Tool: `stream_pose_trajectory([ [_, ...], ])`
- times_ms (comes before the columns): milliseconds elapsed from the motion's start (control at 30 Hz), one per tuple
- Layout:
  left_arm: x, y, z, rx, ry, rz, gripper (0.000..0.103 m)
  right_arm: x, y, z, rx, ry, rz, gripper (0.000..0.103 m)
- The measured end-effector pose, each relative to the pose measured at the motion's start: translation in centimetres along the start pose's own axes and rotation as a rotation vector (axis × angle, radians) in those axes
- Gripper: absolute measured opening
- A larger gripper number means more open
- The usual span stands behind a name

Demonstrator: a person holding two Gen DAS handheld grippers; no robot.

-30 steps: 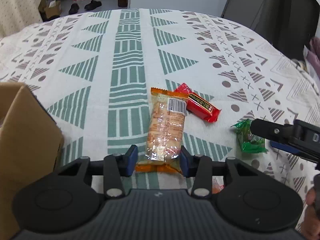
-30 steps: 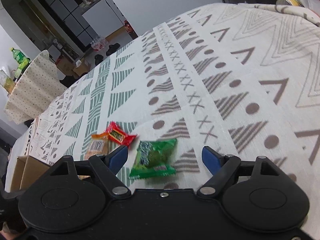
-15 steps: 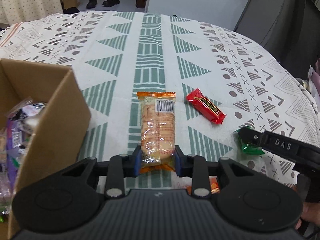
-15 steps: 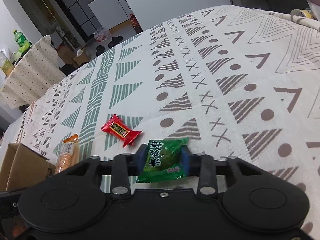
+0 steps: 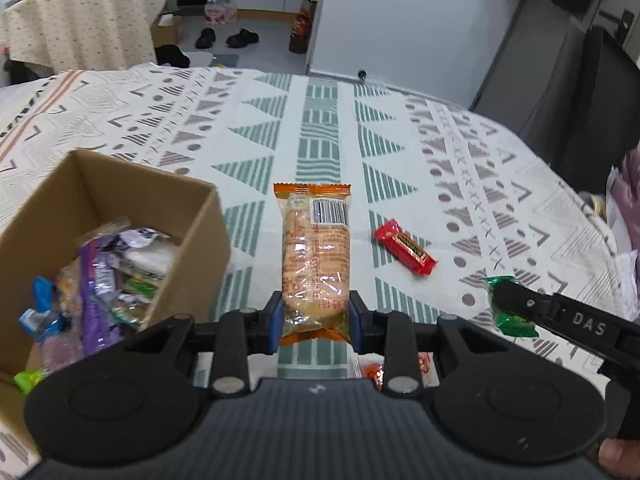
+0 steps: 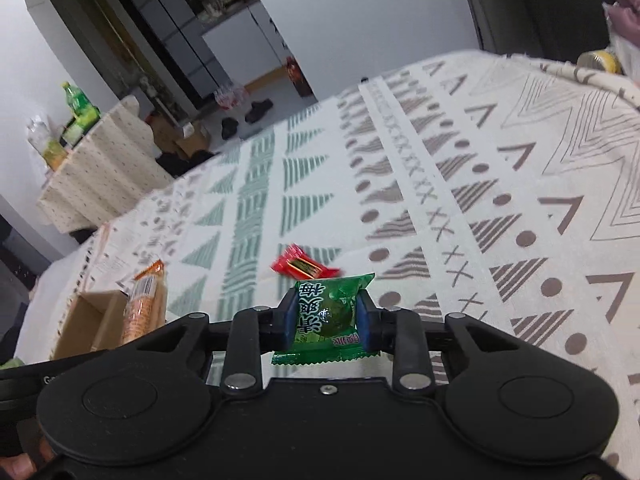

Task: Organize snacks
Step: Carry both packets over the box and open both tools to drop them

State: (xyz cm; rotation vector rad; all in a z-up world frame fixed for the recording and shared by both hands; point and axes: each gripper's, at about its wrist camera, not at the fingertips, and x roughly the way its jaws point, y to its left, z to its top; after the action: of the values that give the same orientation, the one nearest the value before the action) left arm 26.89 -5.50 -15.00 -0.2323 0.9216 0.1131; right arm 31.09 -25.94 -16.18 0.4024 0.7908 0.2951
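Note:
My left gripper (image 5: pixel 316 320) is shut on a long orange biscuit packet (image 5: pixel 315 256) and holds it above the table, right of a cardboard box (image 5: pixel 200 240) filled with several snacks. My right gripper (image 6: pixel 323 318) is shut on a small green candy packet (image 6: pixel 326 312), lifted off the cloth. That green packet (image 5: pixel 510 320) and the right gripper's finger also show at the right of the left wrist view. A red candy bar (image 5: pixel 405 246) lies on the tablecloth between them; it also shows in the right wrist view (image 6: pixel 302 266). The biscuit packet (image 6: pixel 144 304) and box (image 6: pixel 86 326) show there at left.
The table carries a patterned white, green and grey cloth (image 5: pixel 320 128). Small orange wrappers (image 5: pixel 370 370) lie under the left gripper. A dark chair (image 5: pixel 600 92) stands at the far right. A second table with a dotted cloth (image 5: pixel 80 24) stands beyond, with shoes on the floor.
Both grippers closed on their packets and lifted them. The left gripper rose and drew back, bringing the box into view at left. The right gripper rose with the green packet.

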Motion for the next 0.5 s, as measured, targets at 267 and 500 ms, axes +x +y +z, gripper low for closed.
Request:
stream_pose_trajectory([
  [267,-4.6,1.3,0.1,-0.033,-0.075,0.015,0.031,-3.9,2.2,0.4,0.000,-0.084,0.074,0.028],
  [500,-8.2,3.2,0.5,-0.071,-0.130,0.033,0.031,-5.8,4.1,0.8,-0.017,-0.135,0.108,0.028],
])
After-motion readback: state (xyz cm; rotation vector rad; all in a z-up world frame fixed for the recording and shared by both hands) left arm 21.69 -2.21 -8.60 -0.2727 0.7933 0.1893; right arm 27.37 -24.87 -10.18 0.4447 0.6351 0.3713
